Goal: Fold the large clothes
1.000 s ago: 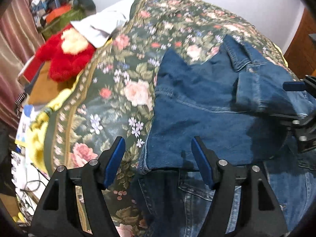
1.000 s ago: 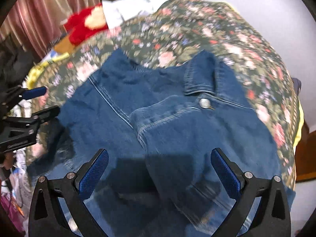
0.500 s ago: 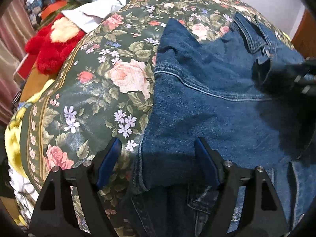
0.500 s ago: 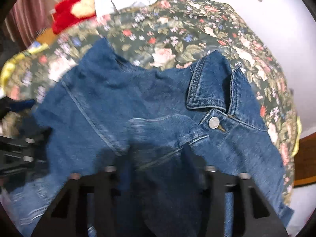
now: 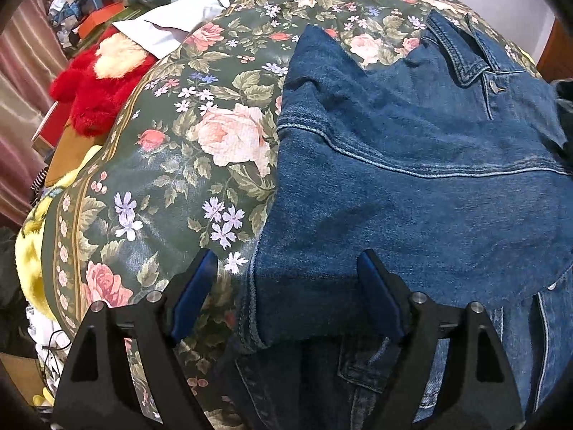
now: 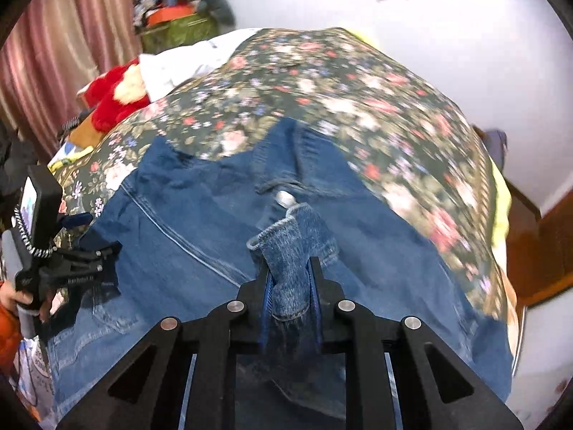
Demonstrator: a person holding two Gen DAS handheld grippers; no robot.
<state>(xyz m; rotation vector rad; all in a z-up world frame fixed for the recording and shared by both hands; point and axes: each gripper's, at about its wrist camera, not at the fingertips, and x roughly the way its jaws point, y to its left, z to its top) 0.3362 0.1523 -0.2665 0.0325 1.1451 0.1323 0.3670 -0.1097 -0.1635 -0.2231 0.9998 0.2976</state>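
Observation:
A blue denim jacket [image 5: 412, 186] lies spread on a floral bedspread [image 5: 172, 165], collar at the far side. My left gripper [image 5: 286, 294] is open, its blue pads on either side of the jacket's folded near-left edge, low over it. My right gripper [image 6: 290, 279] is shut on a bunched fold of the denim jacket [image 6: 200, 215] and holds it lifted above the rest of the cloth. The left gripper [image 6: 82, 247] also shows in the right wrist view at the jacket's left edge.
A red plush toy [image 5: 96, 82] and white cloth [image 5: 179, 25] lie at the bed's far left. Clutter [image 6: 168, 14] is piled by pink curtains [image 6: 53, 53]. A yellow blanket [image 5: 32, 251] hangs at the left edge. A wooden frame [image 6: 537, 243] stands at the right.
My right gripper has closed on a fold of the jacket and lifted it. My left gripper has moved closer over the jacket's left edge and stays open.

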